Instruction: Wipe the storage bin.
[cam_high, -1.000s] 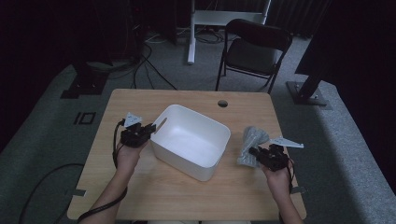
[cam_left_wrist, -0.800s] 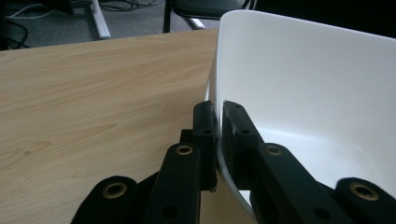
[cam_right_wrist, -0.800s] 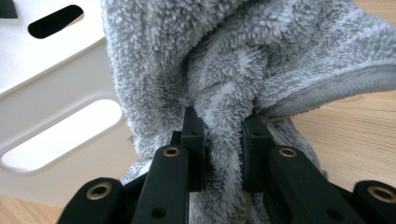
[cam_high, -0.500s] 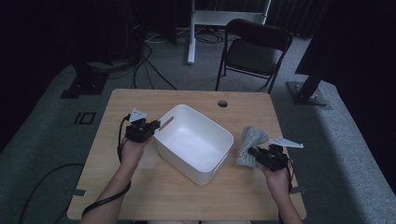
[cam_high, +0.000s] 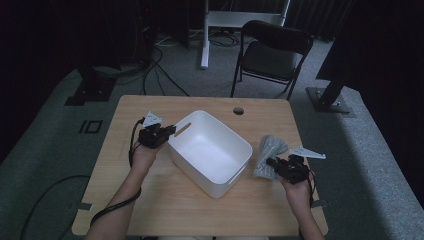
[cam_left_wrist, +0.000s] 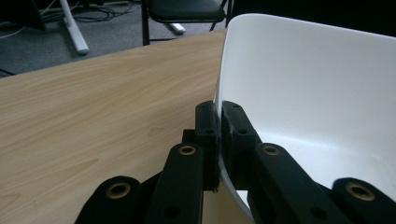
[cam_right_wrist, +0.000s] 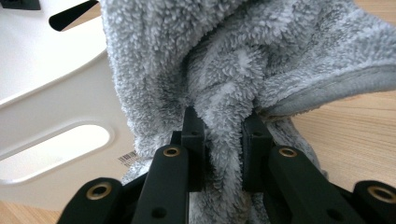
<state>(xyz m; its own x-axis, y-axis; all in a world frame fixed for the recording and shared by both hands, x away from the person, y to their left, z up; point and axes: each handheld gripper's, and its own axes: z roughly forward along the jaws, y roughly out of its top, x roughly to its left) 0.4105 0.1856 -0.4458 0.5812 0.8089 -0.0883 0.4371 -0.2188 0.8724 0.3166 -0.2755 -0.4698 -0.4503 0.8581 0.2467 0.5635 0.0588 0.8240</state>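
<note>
Grey fleecy towel (cam_right_wrist: 219, 60) being pinched in right gripper (cam_high: 278, 164), resting on table at 3 o'clock of white plastic bin (cam_high: 210, 150); left gripper (cam_left_wrist: 218, 122) clamping bin wall. Loading towel into empty bin pending.

High view: dim overall, with light falling from above onto the wooden surface (cam_high: 150, 210); the surroundings sink into near-black, and detail is soft and slightly grainy. The white bin (cam_high: 210, 150) is the brightest area, without glare. Left gripper view: even, soft light; the near black fingers (cam_left_wrist: 205, 126) are underexposed and slightly blurred, and the background is out of focus. Right gripper view: the grey towel (cam_right_wrist: 224, 60) is sharply rendered, its folds shadowed.
</note>
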